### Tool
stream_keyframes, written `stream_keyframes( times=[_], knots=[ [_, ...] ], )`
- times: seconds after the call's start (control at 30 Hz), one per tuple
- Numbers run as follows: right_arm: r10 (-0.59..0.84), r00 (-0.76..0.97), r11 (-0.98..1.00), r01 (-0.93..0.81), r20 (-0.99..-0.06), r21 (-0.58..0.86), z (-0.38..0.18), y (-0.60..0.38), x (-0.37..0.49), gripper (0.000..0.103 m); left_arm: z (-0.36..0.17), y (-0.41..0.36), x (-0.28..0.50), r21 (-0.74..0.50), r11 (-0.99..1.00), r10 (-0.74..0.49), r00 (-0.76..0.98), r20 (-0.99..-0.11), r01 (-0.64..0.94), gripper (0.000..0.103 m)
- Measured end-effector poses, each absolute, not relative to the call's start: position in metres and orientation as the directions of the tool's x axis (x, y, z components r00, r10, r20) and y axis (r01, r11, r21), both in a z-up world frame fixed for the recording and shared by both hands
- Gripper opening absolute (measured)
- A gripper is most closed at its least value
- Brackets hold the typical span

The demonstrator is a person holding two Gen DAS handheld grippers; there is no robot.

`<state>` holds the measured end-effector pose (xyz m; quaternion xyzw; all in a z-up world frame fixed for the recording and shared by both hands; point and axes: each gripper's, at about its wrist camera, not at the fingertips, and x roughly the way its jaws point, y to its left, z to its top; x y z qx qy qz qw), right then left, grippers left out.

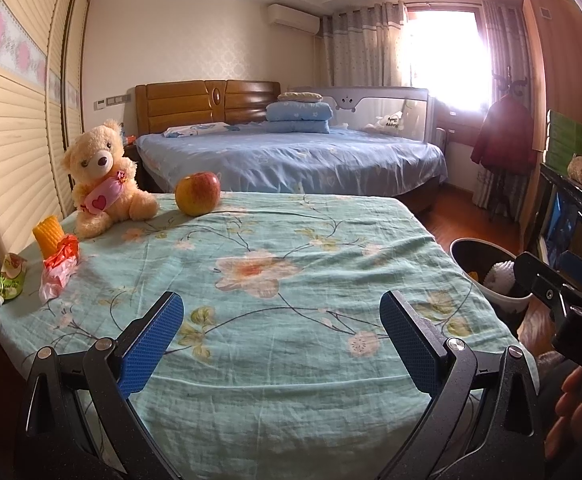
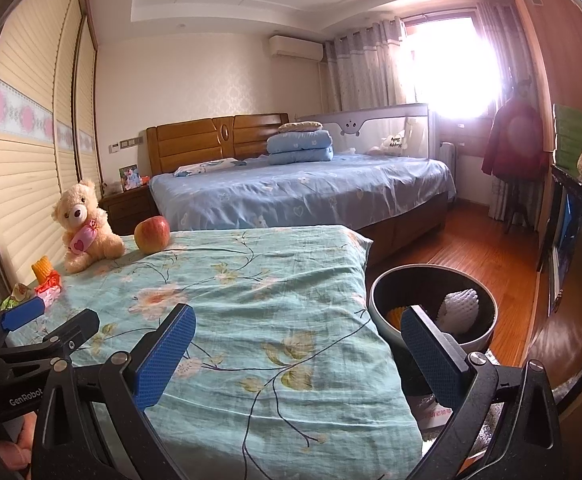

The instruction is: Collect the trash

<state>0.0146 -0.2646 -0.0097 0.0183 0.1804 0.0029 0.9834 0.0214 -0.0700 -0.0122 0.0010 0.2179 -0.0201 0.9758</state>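
On the left edge of the floral tablecloth [image 1: 271,240] lie a crumpled red-and-white wrapper [image 1: 60,268] and a green squeeze pouch [image 1: 7,280]; the same wrapper [image 2: 48,289] shows far left in the right wrist view. A round trash bin [image 2: 431,308] stands on the floor right of the table, holding a white foam fruit net [image 2: 459,312] and something orange. My left gripper [image 1: 281,336] is open over the near part of the table, holding nothing. My right gripper [image 2: 297,356] is open at the table's right edge, beside the bin. The bin [image 1: 487,276] also shows in the left wrist view.
A teddy bear [image 1: 103,176], an apple [image 1: 197,194] and a yellow corn piece [image 1: 49,234] sit at the table's far left. A blue bed [image 1: 291,156] lies beyond. A dark cabinet [image 2: 579,260] lines the right side, with wooden floor [image 2: 471,248] between.
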Motion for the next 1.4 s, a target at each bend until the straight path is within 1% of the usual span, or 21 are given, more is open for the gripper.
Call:
stream_keyframes(
  times=[1.1, 1.4],
  knots=[
    [0.017, 0.929, 0.999, -0.001, -0.370, 0.043, -0.015, -0.261, 0.017, 0.103, -0.019, -0.067, 0.028, -0.012, 0.999, -0.043, 0.893, -0.447, 0.042, 0.101],
    [0.018, 0.918, 0.998, 0.004, -0.396, 0.055, -0.020, -0.260, 0.022, 0.103, -0.021, -0.066, 0.032, -0.008, 0.999, -0.043, 0.891, -0.452, 0.044, 0.101]
  ],
)
